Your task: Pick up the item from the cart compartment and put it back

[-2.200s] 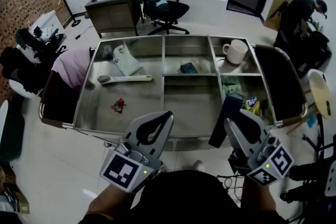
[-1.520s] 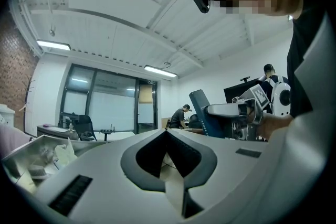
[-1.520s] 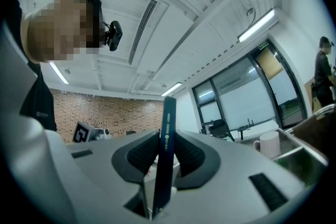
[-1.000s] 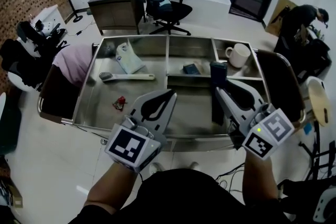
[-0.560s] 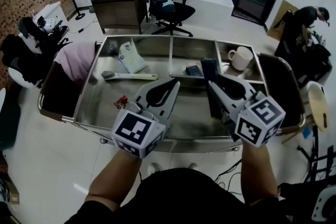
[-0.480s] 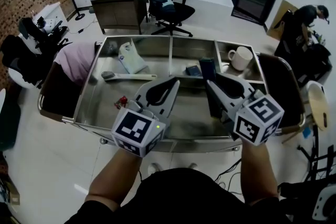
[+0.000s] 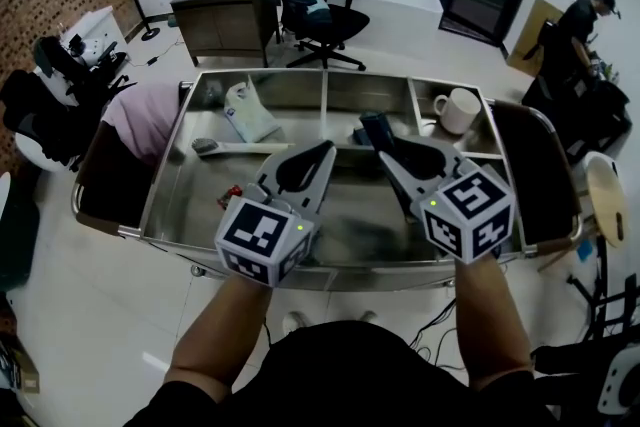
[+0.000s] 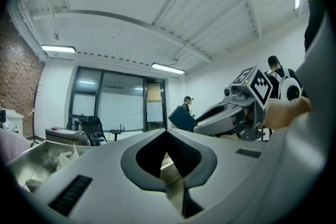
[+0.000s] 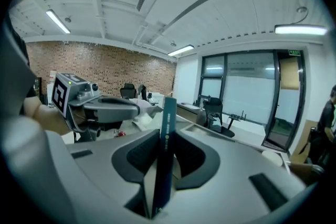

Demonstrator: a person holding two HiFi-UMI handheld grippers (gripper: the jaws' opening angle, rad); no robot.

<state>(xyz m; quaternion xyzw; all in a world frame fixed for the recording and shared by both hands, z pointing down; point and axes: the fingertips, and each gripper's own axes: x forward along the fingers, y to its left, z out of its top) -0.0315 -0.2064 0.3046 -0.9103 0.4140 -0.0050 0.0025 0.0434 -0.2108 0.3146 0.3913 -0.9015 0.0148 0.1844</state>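
While right tool [image 9: 164, 132] clamps it, dark box [image 9: 168, 113] upright, edge-on between jaws

Office chair [image 7: 312, 3], desk [image 7: 222, 17], white mug [image 7: 459, 108]

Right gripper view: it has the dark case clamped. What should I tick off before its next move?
1. Dark case clamped edge-on in the right gripper: ok.
2. Case lifted off the cart: ok.
3. Left gripper shut, empty, apart from the case: ok.
4. Front middle compartment bare for a set-down: ok.
5. White mug away from the case: ok.
6. Which compartment is meant for it: cannot tell.
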